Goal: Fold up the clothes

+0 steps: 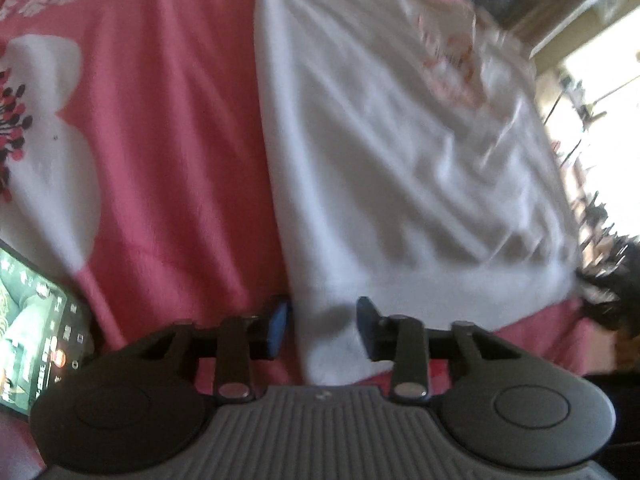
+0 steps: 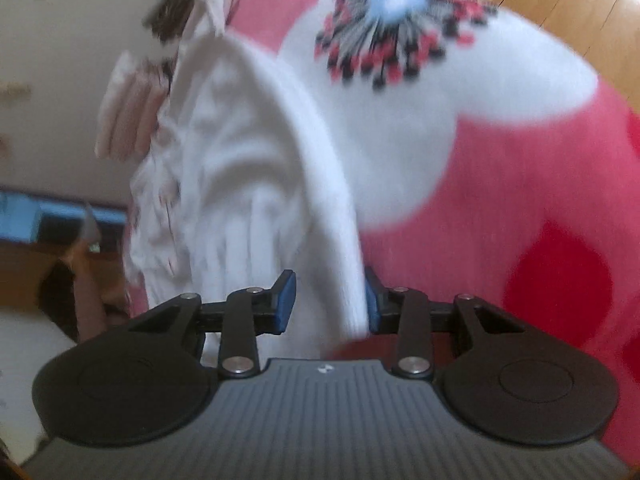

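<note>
Both the left gripper and right gripper are held part-open around the white garment's near edge, unclamped; both should be closed evenly before lifting.

Both wrist cameras look steeply down past their own fingers, close over the bed; both views share the white garment on the pink blanket.

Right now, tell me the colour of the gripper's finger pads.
Blue pads, clearest in the right wrist view.
</note>
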### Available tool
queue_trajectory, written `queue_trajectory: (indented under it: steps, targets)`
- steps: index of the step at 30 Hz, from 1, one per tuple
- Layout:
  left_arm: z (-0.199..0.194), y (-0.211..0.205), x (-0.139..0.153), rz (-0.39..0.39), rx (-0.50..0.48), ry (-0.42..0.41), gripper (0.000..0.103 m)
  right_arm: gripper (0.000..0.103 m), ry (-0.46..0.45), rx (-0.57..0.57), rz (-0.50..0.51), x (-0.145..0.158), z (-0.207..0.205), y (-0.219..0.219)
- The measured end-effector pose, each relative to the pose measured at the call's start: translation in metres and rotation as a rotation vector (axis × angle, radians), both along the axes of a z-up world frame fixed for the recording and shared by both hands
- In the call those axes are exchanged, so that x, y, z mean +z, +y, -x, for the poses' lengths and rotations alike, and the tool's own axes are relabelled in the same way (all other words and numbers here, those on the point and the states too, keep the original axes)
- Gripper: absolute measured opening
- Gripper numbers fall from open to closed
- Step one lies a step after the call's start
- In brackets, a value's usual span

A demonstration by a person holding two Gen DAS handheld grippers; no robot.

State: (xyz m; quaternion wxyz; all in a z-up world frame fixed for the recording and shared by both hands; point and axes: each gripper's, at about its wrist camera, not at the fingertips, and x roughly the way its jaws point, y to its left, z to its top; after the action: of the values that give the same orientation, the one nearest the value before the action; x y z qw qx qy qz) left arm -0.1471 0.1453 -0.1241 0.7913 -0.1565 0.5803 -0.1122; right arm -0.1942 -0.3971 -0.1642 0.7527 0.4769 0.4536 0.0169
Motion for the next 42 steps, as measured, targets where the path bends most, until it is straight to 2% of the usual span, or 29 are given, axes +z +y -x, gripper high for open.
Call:
queue_trajectory:
  steps: [3, 4, 5, 6, 7, 8, 12, 15, 17, 19, 22, 25, 27, 29, 30, 32, 33, 35, 37, 39, 42]
  targets:
    - [0.004, -0.007, 0.001, -0.028, -0.004, -0.019, 0.033, 0.022, 0.007, 0.039, 0.053, 0.004, 0.007, 0.013]
    - [0.005, -0.008, 0.001, -0.036, 0.002, -0.022, 0.030, 0.015, 0.008, 0.042, 0.072, 0.005, 0.008, 0.014]
    - [0.007, -0.009, 0.002, -0.044, 0.006, -0.026, 0.020, 0.008, 0.001, 0.042, 0.081, 0.007, 0.007, 0.016]
    - [0.008, -0.011, 0.005, -0.050, 0.010, -0.032, 0.009, 0.006, -0.005, 0.043, 0.091, 0.009, 0.007, 0.017]
    - [0.009, -0.011, 0.009, -0.056, 0.014, -0.036, 0.005, 0.003, -0.011, 0.044, 0.100, 0.011, 0.007, 0.019]
    - [0.010, -0.011, 0.017, -0.050, 0.026, -0.049, 0.005, 0.003, -0.018, 0.044, 0.109, 0.012, 0.006, 0.020]
    - [0.019, -0.002, 0.063, -0.016, 0.061, -0.103, 0.004, 0.002, -0.179, 0.054, 0.145, 0.066, 0.010, 0.022]
    - [0.022, 0.003, 0.067, -0.029, 0.054, -0.048, 0.004, 0.002, -0.131, 0.074, 0.178, 0.078, 0.020, 0.017]
    - [0.017, 0.000, 0.059, -0.053, 0.046, 0.001, 0.004, 0.002, -0.012, 0.084, 0.162, 0.056, 0.022, 0.017]
    - [0.015, -0.003, 0.059, -0.063, 0.033, 0.008, 0.004, 0.002, -0.019, 0.075, 0.154, 0.057, 0.021, 0.017]
    - [0.017, -0.013, 0.055, -0.156, -0.030, -0.010, 0.004, 0.002, -0.034, 0.075, 0.159, 0.060, 0.018, 0.018]
    - [0.017, -0.016, 0.027, -0.221, -0.074, 0.032, 0.005, 0.002, 0.081, 0.102, 0.181, 0.033, 0.011, 0.014]
    - [0.018, -0.016, 0.015, -0.232, -0.100, 0.034, 0.009, 0.003, 0.138, 0.079, 0.130, 0.010, 0.012, 0.006]
    - [0.022, -0.013, 0.022, -0.254, -0.139, 0.001, 0.016, 0.007, 0.158, 0.059, 0.086, 0.004, 0.011, 0.002]
    - [0.025, -0.012, 0.029, -0.284, -0.149, -0.030, 0.021, 0.011, 0.149, 0.096, 0.141, 0.013, 0.011, 0.004]
    - [0.033, -0.012, 0.046, -0.360, -0.169, -0.112, 0.023, 0.029, 0.130, 0.171, 0.253, 0.031, 0.012, 0.009]
    - [0.035, -0.015, 0.056, -0.397, -0.189, -0.158, 0.023, 0.030, 0.111, 0.228, 0.342, 0.042, 0.015, 0.016]
    - [0.033, -0.029, 0.068, -0.386, -0.245, -0.223, 0.023, 0.030, 0.072, 0.343, 0.521, 0.064, 0.019, 0.031]
    - [0.037, -0.049, 0.076, -0.352, -0.343, -0.292, 0.023, 0.030, -0.067, 0.504, 0.641, 0.084, 0.020, 0.058]
    - [0.043, -0.079, 0.072, -0.345, -0.480, -0.351, 0.023, 0.030, -0.228, 0.677, 0.696, 0.097, 0.017, 0.088]
    - [0.059, -0.131, 0.058, -0.355, -0.713, -0.425, 0.024, 0.030, -0.363, 0.914, 0.723, 0.089, 0.012, 0.131]
